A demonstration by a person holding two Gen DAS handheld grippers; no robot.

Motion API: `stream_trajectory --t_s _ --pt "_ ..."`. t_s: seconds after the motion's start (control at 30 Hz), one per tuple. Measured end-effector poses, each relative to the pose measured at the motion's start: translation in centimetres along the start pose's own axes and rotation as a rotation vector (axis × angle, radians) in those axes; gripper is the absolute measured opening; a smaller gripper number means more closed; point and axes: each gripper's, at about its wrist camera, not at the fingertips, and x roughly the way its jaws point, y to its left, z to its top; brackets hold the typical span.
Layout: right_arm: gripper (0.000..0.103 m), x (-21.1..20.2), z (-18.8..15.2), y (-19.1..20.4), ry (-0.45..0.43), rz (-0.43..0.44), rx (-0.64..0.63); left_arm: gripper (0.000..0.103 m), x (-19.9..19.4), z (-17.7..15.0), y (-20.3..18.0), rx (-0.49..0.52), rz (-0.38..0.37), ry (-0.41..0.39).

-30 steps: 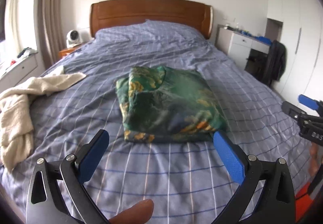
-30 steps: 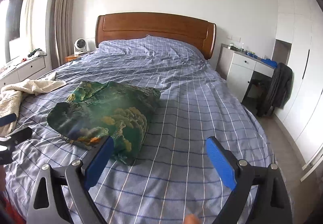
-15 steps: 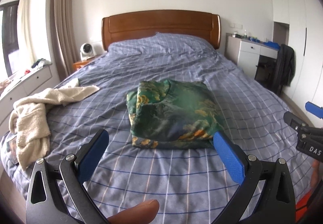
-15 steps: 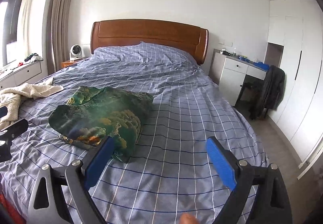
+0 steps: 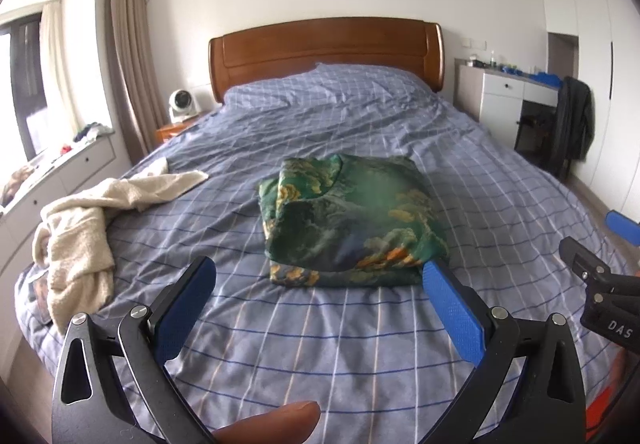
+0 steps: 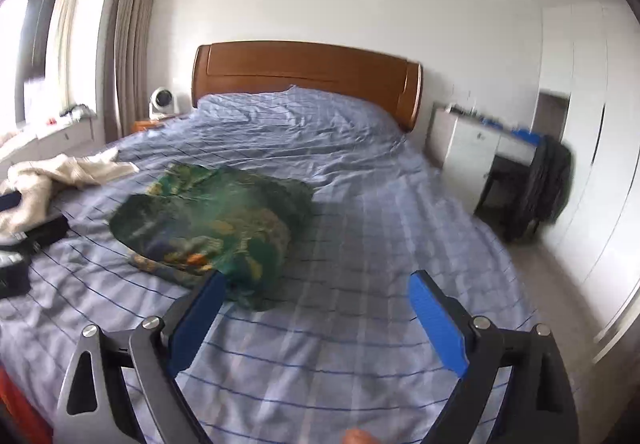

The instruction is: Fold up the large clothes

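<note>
A green patterned garment (image 5: 348, 220) lies folded into a thick rectangle in the middle of the blue checked bed (image 5: 320, 324). It also shows in the right wrist view (image 6: 216, 220), left of centre. My left gripper (image 5: 318, 284) is open and empty, held above the bed's near end, short of the garment. My right gripper (image 6: 316, 292) is open and empty, to the right of the garment. The right gripper's tip shows at the right edge of the left wrist view (image 5: 600, 276).
A cream towel or robe (image 5: 100, 220) lies crumpled at the bed's left edge. A wooden headboard (image 5: 324, 48) stands at the far end. A white desk (image 5: 504, 96) and a dark jacket on a chair (image 5: 572, 124) stand to the right. A small fan (image 5: 182, 104) sits on the nightstand.
Both grippers have drawn back and risen away from the folded garment, so more of the room shows. Both stay open. The garment has not moved.
</note>
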Motion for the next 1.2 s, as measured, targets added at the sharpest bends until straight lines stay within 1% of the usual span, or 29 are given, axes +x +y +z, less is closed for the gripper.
stream_trajectory --t_s 0.23,0.5,0.77,0.87,1.0,1.13,1.2 --pt "0.095 0.0 -0.3 0.5 0.066 -0.028 0.027 0.103 0.4 -0.5 -0.4 0.015 0.003 0.041" --pt "0.096 -1.0 -0.5 0.9 0.091 -0.035 0.042 0.103 0.0 -0.8 -1.0 0.012 -0.004 0.057" --pt "0.096 -1.5 -0.8 1.1 0.105 -0.038 0.05 0.103 -0.2 -1.1 -1.9 0.035 -0.01 0.07" --pt "0.096 -1.6 -0.7 1.2 0.107 -0.034 0.047 0.103 -0.6 -0.9 -1.6 0.013 -0.026 0.067" --pt "0.096 -1.8 -0.5 1.5 0.103 -0.035 0.044 0.103 -0.7 -0.6 -1.0 -0.008 -0.025 0.067" --pt "0.096 -2.0 -0.3 1.8 0.103 -0.03 0.048 0.103 -0.2 -0.7 -0.3 -0.03 -0.039 0.092" --pt "0.101 -2.1 -0.3 2.0 0.106 -0.027 0.044 0.103 0.1 -0.9 -0.1 -0.038 -0.042 0.104"
